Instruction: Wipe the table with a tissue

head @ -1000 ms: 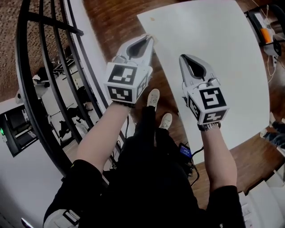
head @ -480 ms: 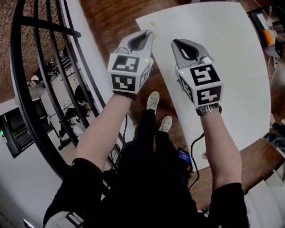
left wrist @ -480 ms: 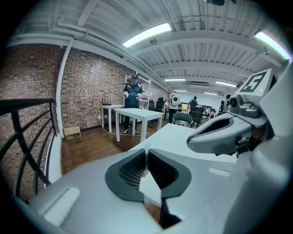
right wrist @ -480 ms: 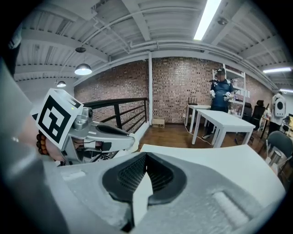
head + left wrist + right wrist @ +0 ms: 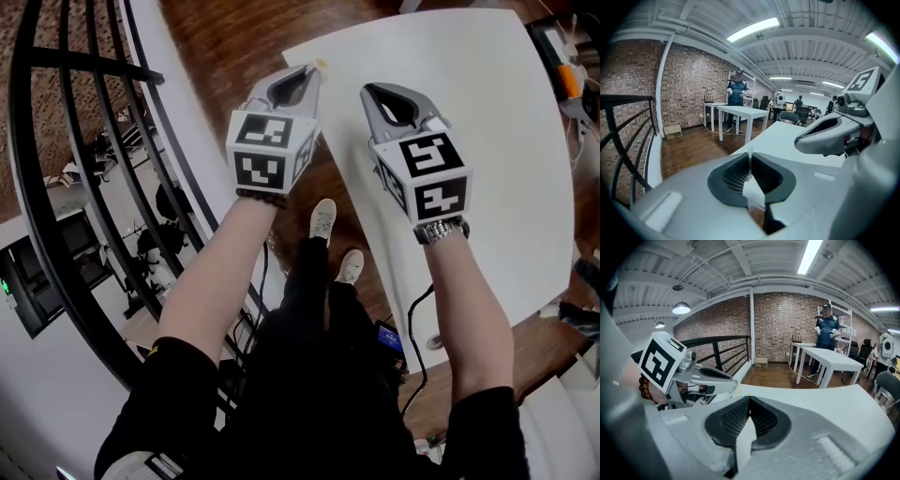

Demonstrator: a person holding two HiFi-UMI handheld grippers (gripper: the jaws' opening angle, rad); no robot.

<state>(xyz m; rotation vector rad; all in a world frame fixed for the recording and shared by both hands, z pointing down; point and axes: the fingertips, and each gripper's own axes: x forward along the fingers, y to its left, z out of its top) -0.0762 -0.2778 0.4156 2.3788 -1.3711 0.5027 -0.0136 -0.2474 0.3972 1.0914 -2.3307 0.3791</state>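
The white table [image 5: 487, 122] fills the upper right of the head view. A small yellowish spot [image 5: 322, 64] marks its near left corner. No tissue shows in any view. My left gripper [image 5: 309, 71] is shut and empty, its tips over the table's corner edge beside the spot. My right gripper [image 5: 367, 91] is shut and empty too, held above the table's left edge. The two hang side by side, a little apart. In the left gripper view the left gripper [image 5: 750, 153] has its jaws closed tip to tip; the right gripper [image 5: 749, 398] shows the same in its own view.
A black railing [image 5: 66, 187] curves along the left over a lower floor. Cables and a dark box [image 5: 388, 330] lie on the wood floor by my shoes [image 5: 323, 210]. Orange and white gear [image 5: 562, 70] sits beyond the table's right edge. Far off, a person stands behind another white table [image 5: 832, 355].
Both grippers have moved forward toward the table's near corner, and the right one has drawn left, closer to the left one. Both stayed shut.
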